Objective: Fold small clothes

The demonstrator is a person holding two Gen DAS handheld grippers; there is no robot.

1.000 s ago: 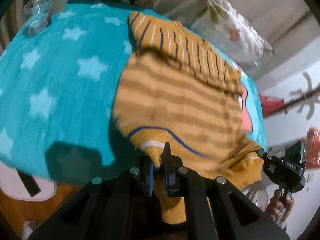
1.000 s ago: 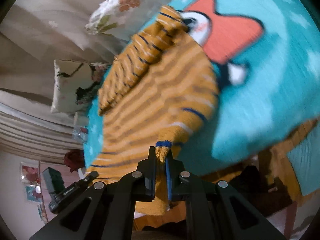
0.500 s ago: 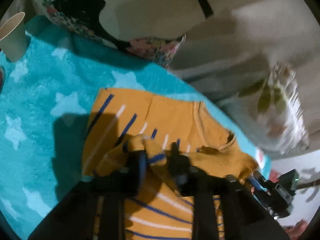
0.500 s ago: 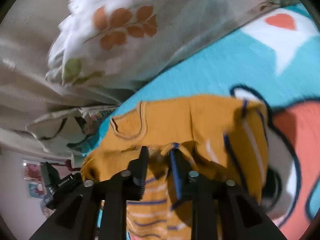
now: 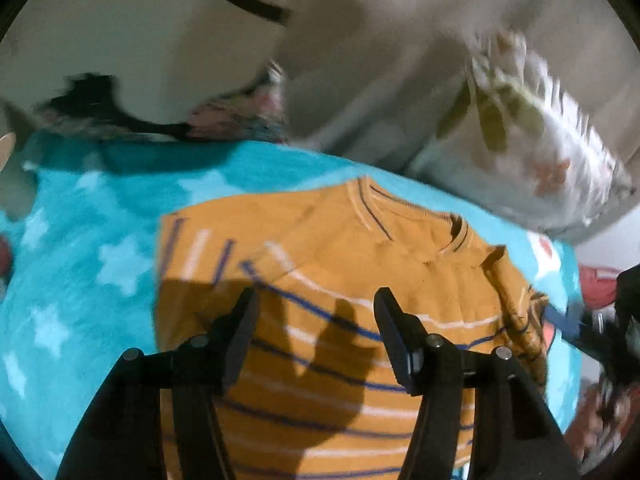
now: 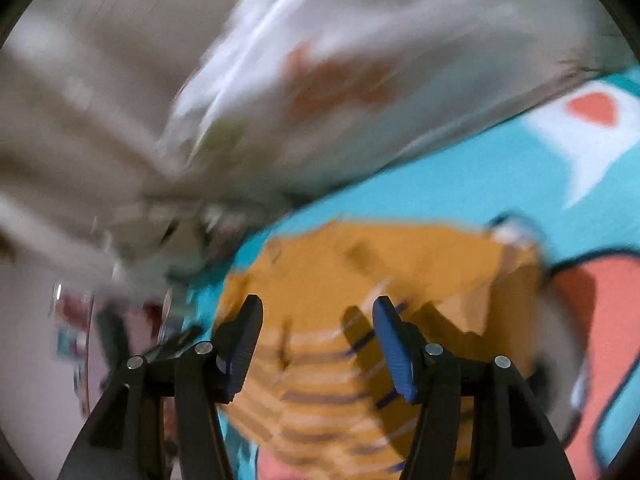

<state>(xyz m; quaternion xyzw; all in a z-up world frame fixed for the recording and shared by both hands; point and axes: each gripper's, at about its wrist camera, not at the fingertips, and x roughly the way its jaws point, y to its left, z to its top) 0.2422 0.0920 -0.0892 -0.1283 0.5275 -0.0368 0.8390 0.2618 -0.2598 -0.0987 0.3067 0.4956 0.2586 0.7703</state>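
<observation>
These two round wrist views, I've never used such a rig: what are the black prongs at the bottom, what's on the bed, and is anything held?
No robot arm here: a person carries a two-finger gripper in each hand, each with a fisheye camera looking along its fingers. One picture is from the left gripper, the other from the right gripper. Both look down on a mustard-yellow knitted sweater with blue and white stripes, folded on a turquoise star-patterned blanket, with a white floral pillow behind. Both pairs of fingers are opening, with nothing between them: the sweater lies free underneath.

Matt knitted mustard sweater [image 5: 344, 280] on fuzzy turquoise fleece blanket [image 5: 100, 248]; printed cotton pillow [image 5: 532, 152] behind
</observation>
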